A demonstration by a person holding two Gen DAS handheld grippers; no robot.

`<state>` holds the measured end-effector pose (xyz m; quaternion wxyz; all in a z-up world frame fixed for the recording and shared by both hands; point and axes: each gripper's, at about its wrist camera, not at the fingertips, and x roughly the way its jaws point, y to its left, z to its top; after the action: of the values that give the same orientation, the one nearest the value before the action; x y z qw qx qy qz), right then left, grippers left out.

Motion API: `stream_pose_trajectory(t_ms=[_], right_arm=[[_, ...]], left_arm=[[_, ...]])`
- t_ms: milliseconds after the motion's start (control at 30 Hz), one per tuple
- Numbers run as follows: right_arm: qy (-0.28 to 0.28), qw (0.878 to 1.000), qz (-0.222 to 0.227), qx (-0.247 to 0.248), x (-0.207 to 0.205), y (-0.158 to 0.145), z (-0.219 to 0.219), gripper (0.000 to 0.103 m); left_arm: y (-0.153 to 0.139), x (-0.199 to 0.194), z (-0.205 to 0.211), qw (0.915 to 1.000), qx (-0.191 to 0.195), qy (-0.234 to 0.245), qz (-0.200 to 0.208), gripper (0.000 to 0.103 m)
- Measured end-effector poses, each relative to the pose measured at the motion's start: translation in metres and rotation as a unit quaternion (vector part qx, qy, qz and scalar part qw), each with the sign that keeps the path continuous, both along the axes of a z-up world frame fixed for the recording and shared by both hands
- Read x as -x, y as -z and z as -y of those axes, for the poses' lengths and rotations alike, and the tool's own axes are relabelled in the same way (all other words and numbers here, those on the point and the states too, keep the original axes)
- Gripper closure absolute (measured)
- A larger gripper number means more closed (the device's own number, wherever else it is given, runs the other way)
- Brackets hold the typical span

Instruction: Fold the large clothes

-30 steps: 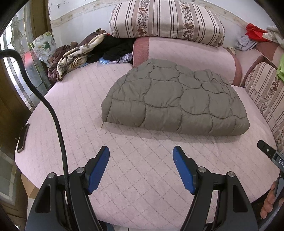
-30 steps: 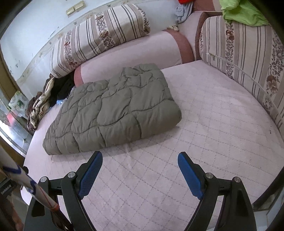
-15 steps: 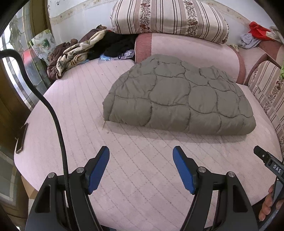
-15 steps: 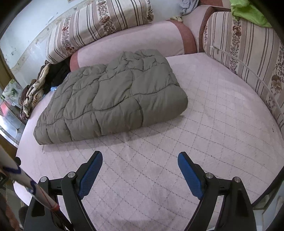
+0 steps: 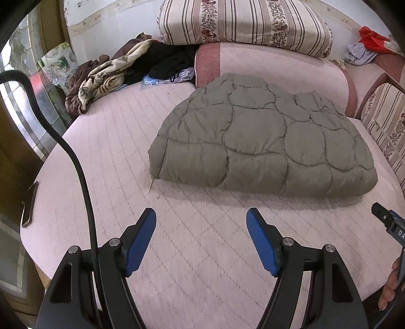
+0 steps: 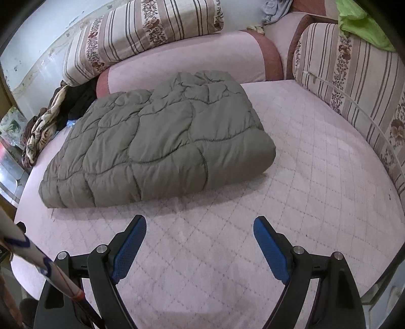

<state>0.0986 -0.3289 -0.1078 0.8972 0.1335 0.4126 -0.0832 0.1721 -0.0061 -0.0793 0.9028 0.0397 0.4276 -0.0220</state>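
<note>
The left claw [image 5: 201, 215] is held wide apart above the pink bed [image 5: 106, 151], gripping nothing. The right claw [image 6: 200, 222] is likewise spread wide and empty. Beyond both, the folded grey quilted garment [image 6: 157, 144] is seen lying on the bed, near a striped cushion [image 5: 243, 22].

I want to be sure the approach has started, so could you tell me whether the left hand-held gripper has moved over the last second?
Yes. The left hand-held gripper has moved forward toward the grey quilted garment, which looms larger and nearer against the striped cushion.
</note>
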Motion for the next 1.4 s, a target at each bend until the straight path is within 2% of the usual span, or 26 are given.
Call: stream_pose_trajectory(t_ms=[133, 267, 367, 433, 567, 700, 800, 933, 1033, 1133, 1200, 1267, 1400], right_arm=[[0.015, 0.999, 0.024, 0.022, -0.017, -0.012, 0.003, 0.013], [0.014, 0.997, 0.053, 0.047, -0.047, -0.031, 0.0, 0.013], [0.015, 0.994, 0.081, 0.069, -0.083, -0.043, -0.003, 0.013], [0.014, 0.992, 0.085, 0.093, -0.115, -0.045, -0.005, 0.013], [0.004, 0.991, 0.066, 0.115, -0.195, -0.039, -0.002, 0.013], [0.012, 0.991, 0.028, 0.128, -0.257, -0.023, 0.007, 0.013], [0.024, 0.993, -0.01, 0.112, -0.289, -0.001, 0.022, 0.013], [0.027, 0.999, -0.02, 0.041, -0.305, 0.02, 0.048, 0.005], [0.029, 0.999, -0.021, 0.002, -0.309, 0.03, 0.06, 0.003], [0.028, 0.999, -0.019, 0.01, -0.31, 0.032, 0.059, 0.002], [0.028, 0.999, -0.017, 0.015, -0.306, 0.03, 0.058, 0.002], [0.038, 0.999, -0.012, 0.031, -0.298, 0.02, 0.056, 0.006], [0.039, 0.996, 0.041, 0.065, -0.24, -0.02, 0.046, 0.008]], left_arm=[[-0.006, -0.031, 0.003, 0.9999, 0.009, 0.008, 0.011, 0.03], [-0.013, -0.085, 0.014, 0.9997, 0.007, 0.02, 0.008, 0.03], [-0.017, -0.128, 0.023, 0.9996, 0.011, 0.026, 0.004, 0.03], [-0.015, -0.161, 0.032, 0.9998, 0.001, 0.018, 0.003, 0.03], [-0.001, -0.221, 0.048, 0.9998, -0.007, 0.015, -0.006, 0.03], [0.028, -0.278, 0.044, 0.9985, 0.032, -0.013, -0.043, 0.029], [0.044, -0.299, 0.034, 0.9974, 0.042, -0.04, -0.042, 0.015], [0.058, -0.311, 0.029, 0.9962, 0.063, -0.044, -0.041, 0.008], [0.061, -0.313, 0.031, 0.9969, 0.06, -0.043, -0.026, 0.007], [0.063, -0.309, 0.03, 0.9969, 0.062, -0.044, -0.018, 0.007], [0.061, -0.304, 0.025, 0.9963, 0.068, -0.045, -0.026, 0.007], [0.049, -0.291, 0.017, 0.9961, 0.072, -0.041, -0.031, 0.01], [0.015, -0.239, 0.001, 0.9972, 0.065, -0.036, 0.007, 0.011]])
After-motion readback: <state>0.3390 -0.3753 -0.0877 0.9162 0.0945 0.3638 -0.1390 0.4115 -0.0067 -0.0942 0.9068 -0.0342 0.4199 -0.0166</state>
